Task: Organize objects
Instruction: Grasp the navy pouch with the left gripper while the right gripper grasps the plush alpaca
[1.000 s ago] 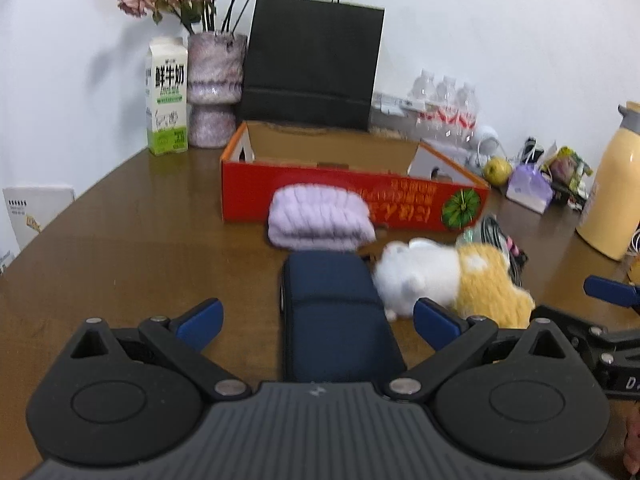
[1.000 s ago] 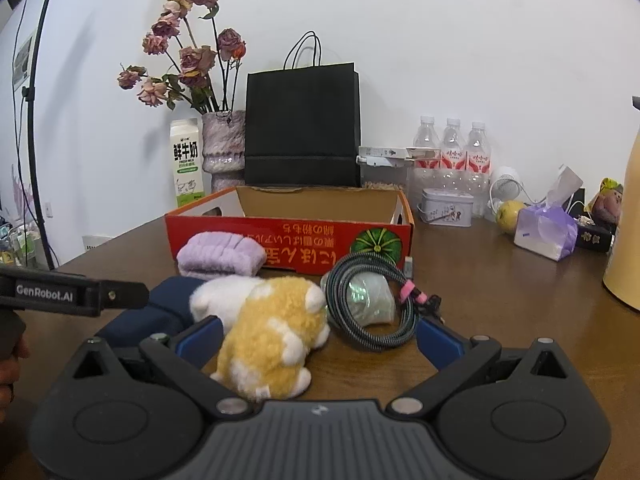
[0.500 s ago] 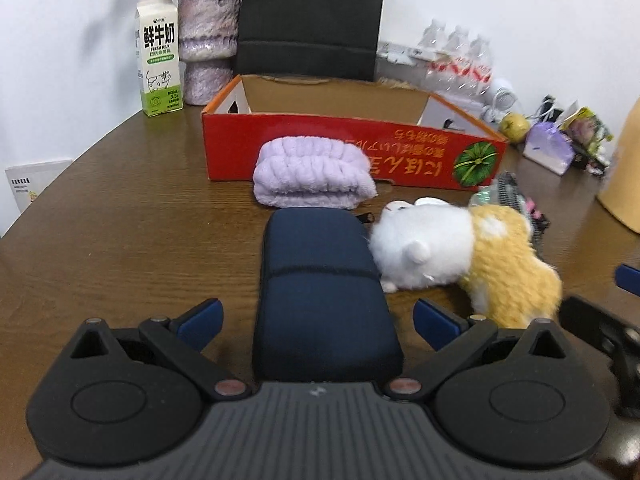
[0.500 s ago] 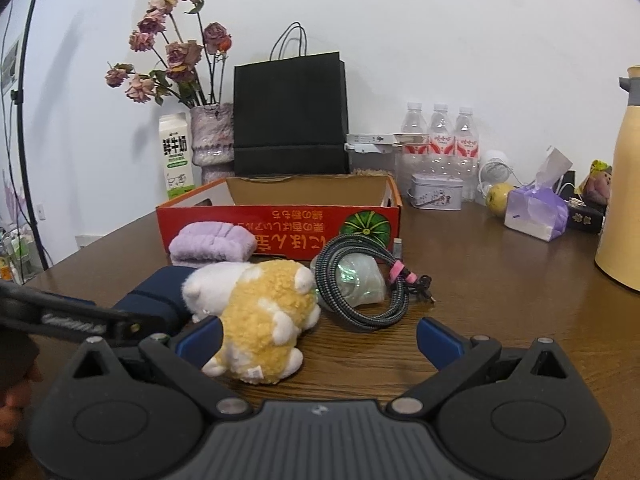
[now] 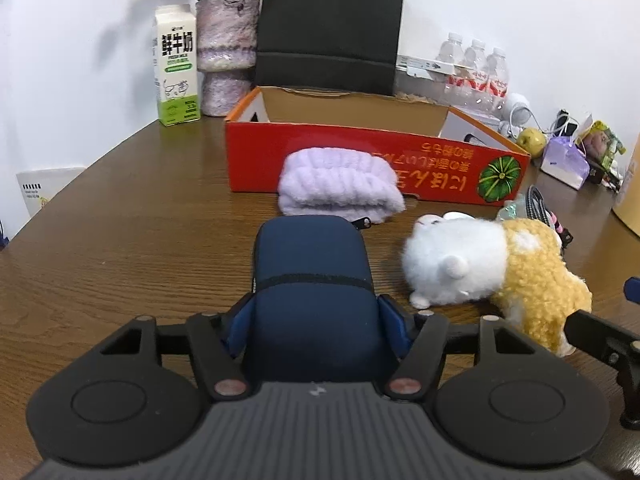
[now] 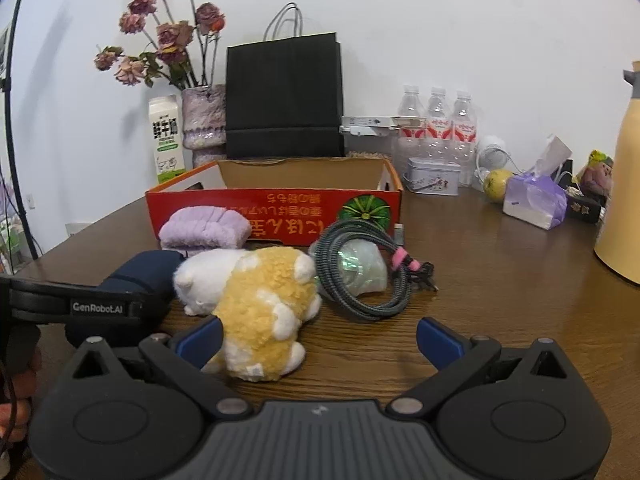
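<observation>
Closing around the near end of the navy zip case, the left gripper has a blue pad against each long side, while the right gripper hangs spread and empty with the plush toy just inside its left finger. Padded and likely light, the case should yield a little, so this across-the-width hold suits it. It lies lengthwise on the wooden table, with the folded lilac towel just beyond and the red cardboard box farther back.
</observation>
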Demonstrator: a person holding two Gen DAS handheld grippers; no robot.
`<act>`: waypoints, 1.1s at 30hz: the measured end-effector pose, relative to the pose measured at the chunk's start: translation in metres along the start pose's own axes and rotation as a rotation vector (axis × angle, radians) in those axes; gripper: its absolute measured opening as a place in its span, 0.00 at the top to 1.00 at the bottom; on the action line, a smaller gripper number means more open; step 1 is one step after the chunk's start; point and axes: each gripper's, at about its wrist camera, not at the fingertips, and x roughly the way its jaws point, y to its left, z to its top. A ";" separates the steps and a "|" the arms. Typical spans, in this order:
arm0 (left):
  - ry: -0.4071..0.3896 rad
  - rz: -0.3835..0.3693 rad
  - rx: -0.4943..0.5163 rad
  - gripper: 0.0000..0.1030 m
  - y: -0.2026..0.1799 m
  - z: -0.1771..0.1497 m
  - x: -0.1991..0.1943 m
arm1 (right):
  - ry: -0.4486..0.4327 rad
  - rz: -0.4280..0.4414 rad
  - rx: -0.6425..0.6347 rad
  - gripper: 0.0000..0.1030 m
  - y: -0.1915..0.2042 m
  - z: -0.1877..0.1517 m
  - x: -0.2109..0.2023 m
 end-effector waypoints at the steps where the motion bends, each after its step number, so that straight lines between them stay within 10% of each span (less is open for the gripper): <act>1: 0.000 0.003 -0.002 0.36 0.002 0.000 -0.001 | 0.002 0.005 -0.006 0.00 0.003 0.001 0.001; 11: 0.002 0.012 -0.036 0.36 0.024 -0.001 -0.004 | 0.123 0.053 -0.031 0.04 0.038 0.010 0.041; 20: 0.002 0.012 -0.040 0.35 0.025 -0.001 -0.004 | 0.167 0.007 0.024 0.52 0.040 0.014 0.061; 33: -0.010 0.012 -0.063 0.36 0.028 -0.003 -0.008 | 0.023 -0.014 0.049 0.53 0.036 0.017 0.039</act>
